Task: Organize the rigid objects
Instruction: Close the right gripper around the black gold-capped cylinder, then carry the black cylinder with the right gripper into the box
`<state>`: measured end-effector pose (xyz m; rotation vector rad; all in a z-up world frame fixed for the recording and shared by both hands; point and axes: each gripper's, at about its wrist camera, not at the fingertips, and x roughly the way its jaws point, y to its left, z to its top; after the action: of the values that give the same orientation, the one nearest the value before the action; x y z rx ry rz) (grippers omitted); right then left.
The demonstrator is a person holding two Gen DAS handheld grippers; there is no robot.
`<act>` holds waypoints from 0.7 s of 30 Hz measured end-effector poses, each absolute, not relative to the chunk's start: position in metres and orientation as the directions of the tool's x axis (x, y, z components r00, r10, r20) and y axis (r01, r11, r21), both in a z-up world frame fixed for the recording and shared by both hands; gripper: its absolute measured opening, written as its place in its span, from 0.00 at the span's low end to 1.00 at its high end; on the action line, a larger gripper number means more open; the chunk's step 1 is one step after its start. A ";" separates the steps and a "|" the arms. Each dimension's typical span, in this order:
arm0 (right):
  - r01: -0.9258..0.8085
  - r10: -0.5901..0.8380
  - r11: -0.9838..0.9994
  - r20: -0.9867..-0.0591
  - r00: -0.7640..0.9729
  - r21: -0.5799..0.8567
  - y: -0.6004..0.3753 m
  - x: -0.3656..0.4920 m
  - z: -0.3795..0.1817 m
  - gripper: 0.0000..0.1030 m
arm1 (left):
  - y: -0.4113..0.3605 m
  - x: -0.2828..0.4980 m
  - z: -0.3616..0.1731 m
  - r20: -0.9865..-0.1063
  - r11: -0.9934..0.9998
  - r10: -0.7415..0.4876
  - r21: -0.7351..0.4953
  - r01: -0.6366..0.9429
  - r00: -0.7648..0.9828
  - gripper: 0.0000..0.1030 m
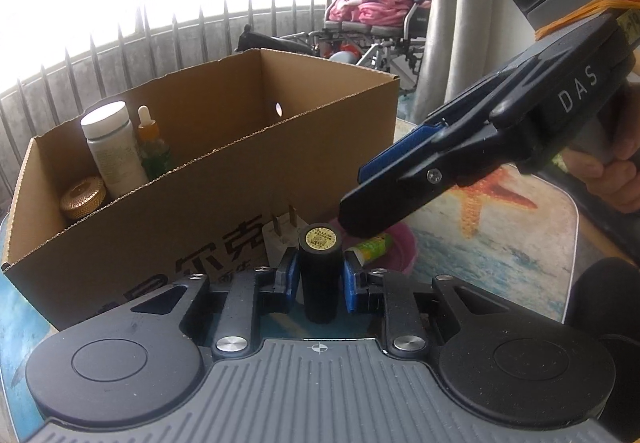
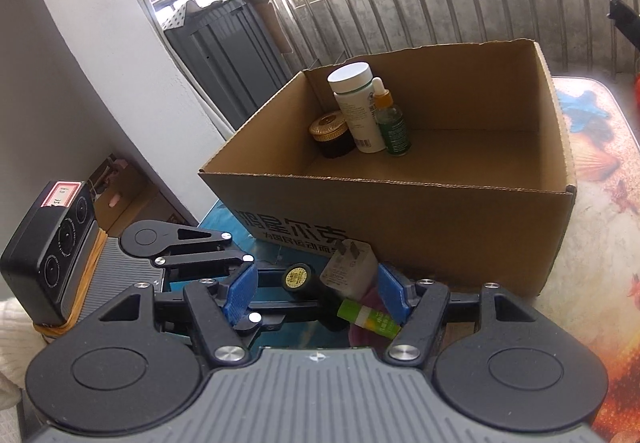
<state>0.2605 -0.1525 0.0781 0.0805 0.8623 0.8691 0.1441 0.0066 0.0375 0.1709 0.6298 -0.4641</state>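
Observation:
My left gripper (image 1: 319, 277) has its blue pads around a black cylinder with a gold label on top (image 1: 319, 271); small gaps show on both sides, so it is not clamped. The cylinder also shows in the right wrist view (image 2: 298, 279). My right gripper (image 2: 316, 293) is open, its jaws spread on either side of a white plug adapter (image 2: 350, 273) and a green glue stick (image 2: 370, 317). The right gripper also shows in the left wrist view (image 1: 356, 211), reaching down from the right. A cardboard box (image 2: 400, 211) stands just behind these objects.
In the box's far left corner stand a white bottle (image 2: 356, 107), a green dropper bottle (image 2: 392, 123) and a gold-lidded jar (image 2: 332, 135). A pink item (image 1: 400, 247) lies under the glue stick. The table has a starfish-print cover (image 1: 500, 211). A wheelchair (image 1: 372, 27) stands behind.

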 end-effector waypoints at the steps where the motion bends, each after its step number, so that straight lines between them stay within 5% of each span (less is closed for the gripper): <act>1: -0.644 0.698 0.659 -0.633 0.333 0.388 -0.150 0.259 0.076 0.66 | 0.007 0.143 0.037 -0.602 0.882 -0.369 0.014 0.471 0.708 0.21; 5: -0.659 0.696 0.651 -0.641 0.322 0.377 -0.139 0.258 0.067 0.60 | 0.007 0.139 0.037 -0.599 0.881 -0.371 0.014 0.473 0.709 0.21; 9: -0.653 0.711 0.637 -0.640 0.292 0.410 -0.135 0.261 0.061 0.36 | 0.006 0.136 0.037 -0.598 0.880 -0.374 0.012 0.475 0.709 0.21; 12: -0.663 0.700 0.643 -0.647 0.303 0.384 -0.134 0.257 0.062 0.27 | 0.004 0.133 0.038 -0.599 0.876 -0.368 0.034 0.481 0.711 0.21; 21: -0.718 0.712 0.635 -0.577 0.400 0.285 -0.144 0.236 0.105 0.27 | 0.002 0.128 0.078 -0.535 0.877 -0.392 0.029 0.480 0.748 0.21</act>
<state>0.2365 -0.1438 0.1052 -0.0091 0.7251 0.9038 0.1285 0.0016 0.0775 0.1693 0.5455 -0.4795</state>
